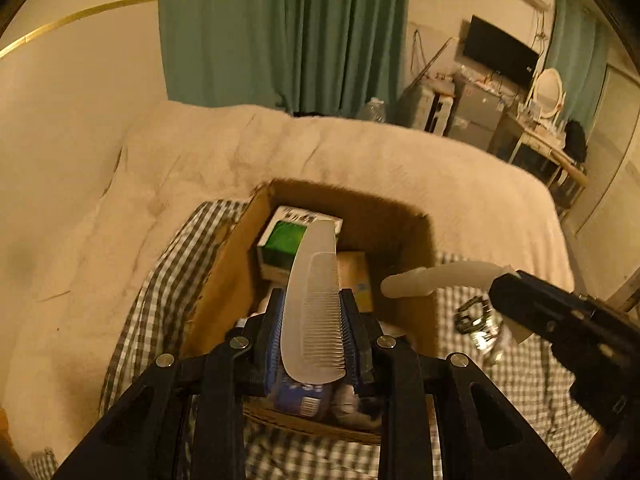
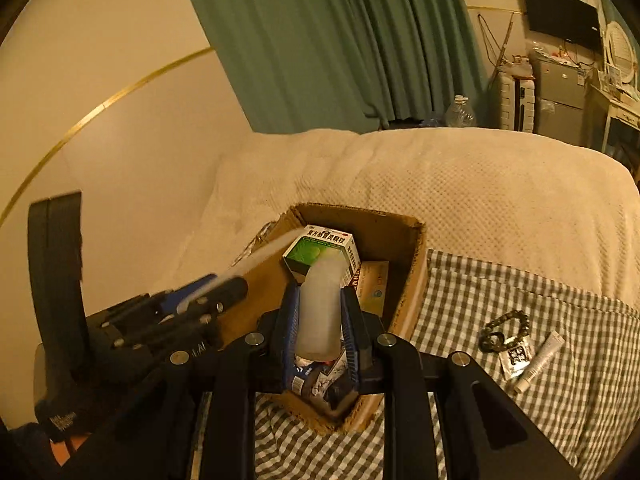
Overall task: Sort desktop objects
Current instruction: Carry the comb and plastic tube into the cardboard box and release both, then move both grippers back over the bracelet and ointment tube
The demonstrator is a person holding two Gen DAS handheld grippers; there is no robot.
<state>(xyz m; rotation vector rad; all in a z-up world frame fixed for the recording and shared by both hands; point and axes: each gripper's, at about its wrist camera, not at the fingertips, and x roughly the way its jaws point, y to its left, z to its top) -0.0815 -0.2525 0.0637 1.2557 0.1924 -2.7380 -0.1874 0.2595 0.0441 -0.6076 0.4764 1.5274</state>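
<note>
My left gripper [image 1: 312, 300] is shut on a frosted white comb [image 1: 316, 280] that stands upright over an open cardboard box [image 1: 224, 264]. My right gripper [image 2: 320, 292] is shut on a frosted white plastic piece [image 2: 320, 312], rounded at its far end, also above the box [image 2: 412, 280]. In the left wrist view this piece [image 1: 432, 278] sticks out leftward from the right gripper [image 1: 498, 282] over the box's right wall. The right wrist view shows the left gripper [image 2: 236, 284] blurred at the left with the comb [image 2: 264, 254]. A green-and-white medicine carton [image 2: 320, 248], a pale carton [image 2: 374, 284] and blue packets [image 2: 300, 376] lie in the box.
The box rests on a grey checked cloth [image 2: 520, 300] over a cream bedspread [image 2: 480, 184]. On the cloth to the right lie a beaded bracelet [image 2: 506, 330], a small sachet [image 2: 516, 358] and a white tube [image 2: 540, 360]. Behind the bed hang green curtains [image 2: 340, 40], and furniture stands at the far right.
</note>
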